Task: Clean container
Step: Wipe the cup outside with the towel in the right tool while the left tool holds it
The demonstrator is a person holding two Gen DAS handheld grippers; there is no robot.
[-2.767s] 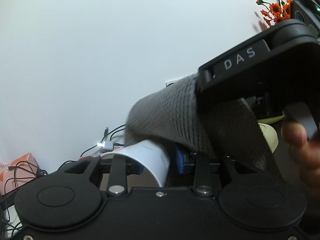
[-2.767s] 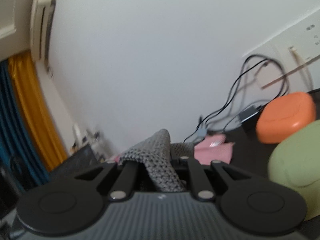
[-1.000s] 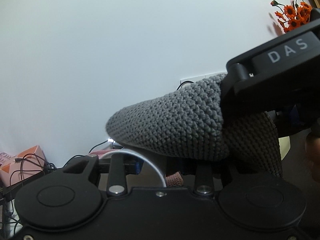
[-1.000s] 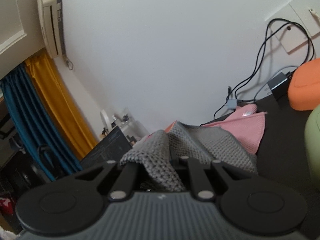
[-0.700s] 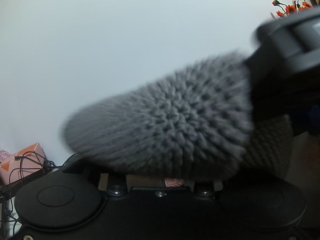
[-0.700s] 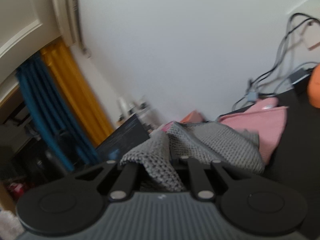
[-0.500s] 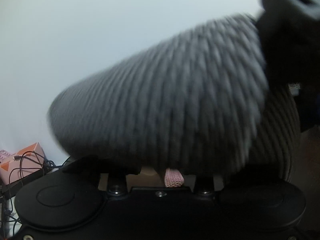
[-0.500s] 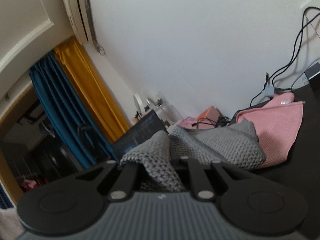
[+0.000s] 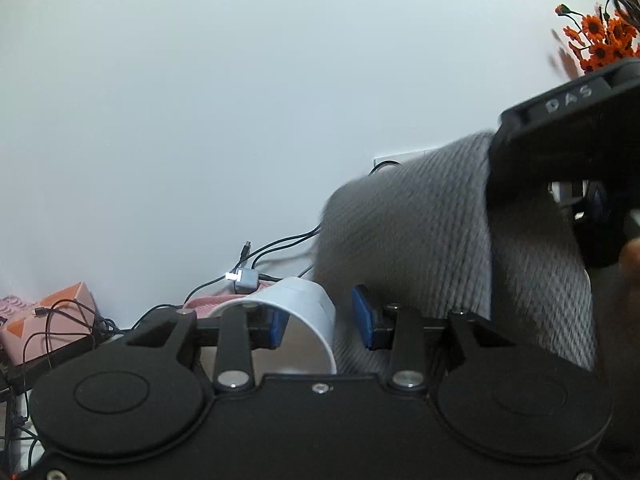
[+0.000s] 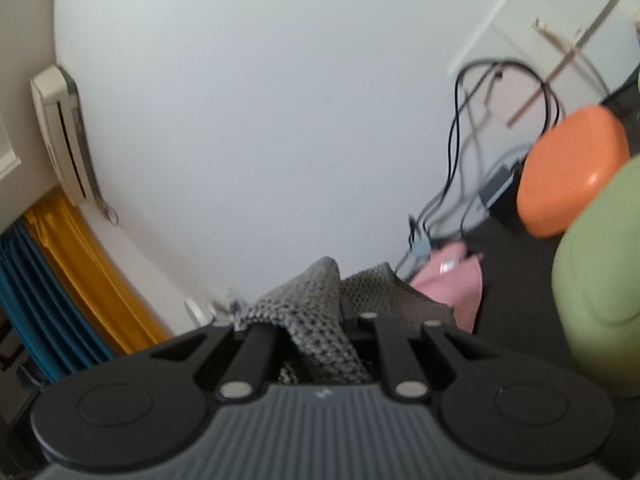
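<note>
White paper cup (image 9: 298, 320), the round open container, lies tipped between the blue-padded fingers (image 9: 366, 318) of the left tool (image 9: 320, 322), its mouth facing back toward the camera. One pad sits inside the rim on the left, the other stands just off the outer wall on the right, so the jaws look spread around the cup wall with a gap showing on that side. Over to the right of that view, the grey knitted cloth (image 9: 420, 240) hangs thick and blurred, draping down beside the cup and right against the right-hand blue pad. It comes out of the black body of the right tool (image 9: 568, 148), which carries the letters DAS.

Switch to the right wrist view: the right tool is pressed together on that same grey knitted cloth (image 10: 320, 320), a fold bunched up between its black fingers (image 10: 256, 356). Beyond it on the dark worktop (image 10: 516, 280) lies a pink cloth (image 10: 456, 284), with black cables (image 10: 460, 152) trailing down the white wall. Far right, an orange rounded box (image 10: 572, 172) sits just behind a pale green rounded box (image 10: 600, 272). Yellow and blue curtains (image 10: 60, 288) hang at far left.
</note>
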